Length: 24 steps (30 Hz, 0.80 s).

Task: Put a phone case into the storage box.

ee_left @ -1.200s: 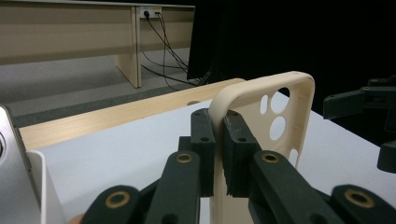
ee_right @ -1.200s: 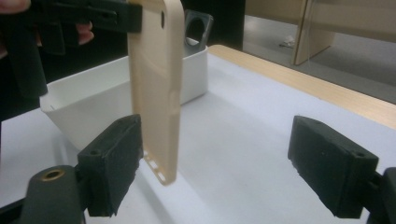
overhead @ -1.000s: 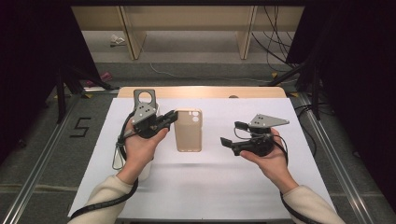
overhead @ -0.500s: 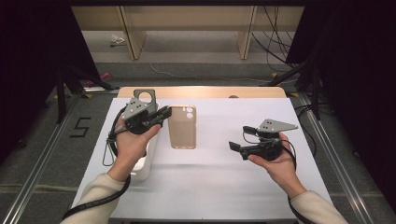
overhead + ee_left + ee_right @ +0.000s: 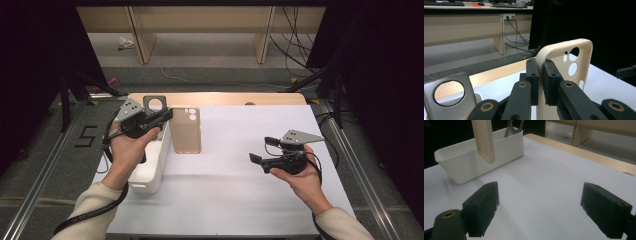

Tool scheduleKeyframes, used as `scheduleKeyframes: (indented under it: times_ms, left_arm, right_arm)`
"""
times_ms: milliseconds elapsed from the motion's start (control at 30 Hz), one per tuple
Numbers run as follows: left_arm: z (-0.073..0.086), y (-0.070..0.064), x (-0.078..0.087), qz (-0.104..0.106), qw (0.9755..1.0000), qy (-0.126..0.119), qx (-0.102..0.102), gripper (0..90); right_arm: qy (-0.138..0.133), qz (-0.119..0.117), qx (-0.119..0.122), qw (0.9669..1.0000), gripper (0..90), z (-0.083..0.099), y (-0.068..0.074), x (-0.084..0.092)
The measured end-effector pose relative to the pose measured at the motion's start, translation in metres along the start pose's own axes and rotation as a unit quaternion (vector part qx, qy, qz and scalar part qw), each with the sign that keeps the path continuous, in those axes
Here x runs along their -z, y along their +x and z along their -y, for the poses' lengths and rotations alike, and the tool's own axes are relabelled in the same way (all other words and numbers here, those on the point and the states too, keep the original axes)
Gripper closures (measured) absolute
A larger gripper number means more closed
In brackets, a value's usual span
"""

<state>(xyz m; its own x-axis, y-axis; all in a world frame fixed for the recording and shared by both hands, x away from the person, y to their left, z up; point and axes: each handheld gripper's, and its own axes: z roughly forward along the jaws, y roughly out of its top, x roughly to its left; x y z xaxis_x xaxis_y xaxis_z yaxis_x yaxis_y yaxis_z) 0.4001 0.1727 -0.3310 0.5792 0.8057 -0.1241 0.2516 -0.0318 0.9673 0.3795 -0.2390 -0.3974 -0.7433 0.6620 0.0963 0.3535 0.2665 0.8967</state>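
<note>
A beige phone case (image 5: 186,131) hangs upright above the white table, camera cut-outs at the top. My left gripper (image 5: 167,115) is shut on its left rim; in the left gripper view the pads (image 5: 550,75) pinch the edge of the case (image 5: 574,57), with the left gripper (image 5: 541,67) pointing away from the person. My right gripper (image 5: 262,150) is held over the right part of the table, open, with nothing between its jaws. In the right gripper view the right gripper (image 5: 540,195) faces the bare sheet, and the case (image 5: 484,137) dangles at the upper left.
A white bin (image 5: 150,170) lies along the table's left side under the left forearm, also the bin (image 5: 469,162) in the right gripper view. A grey metal plate with a round hole (image 5: 154,104) stands at its far end. A wooden strip (image 5: 225,98) borders the table's back edge.
The left hand has carried the case left and upward, uncovering the white bin. The right hand has drifted right and toward the table's front, its jaws still open.
</note>
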Motion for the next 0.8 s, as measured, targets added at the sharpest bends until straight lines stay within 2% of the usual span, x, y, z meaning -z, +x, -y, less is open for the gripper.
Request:
scheduleKeyframes:
  times_ms: [200, 433, 800]
  left_arm:
    - [-0.006, 0.006, 0.002, 0.002, 1.0000, 0.000, -0.006, 84.0]
    - [-0.012, 0.016, 0.003, 0.014, 0.9999, -0.002, -0.010, 84.0]
    - [-0.019, 0.032, 0.005, 0.006, 0.9998, -0.004, -0.018, 84.0]
  right_arm:
    - [0.001, 0.003, 0.000, 1.0000, 15.9, 0.003, -0.001, 0.003]
    - [0.001, 0.007, -0.004, 1.0000, 15.8, 0.006, -0.003, 0.008]
    - [0.001, 0.011, -0.006, 0.9999, 15.9, 0.009, -0.005, 0.011]
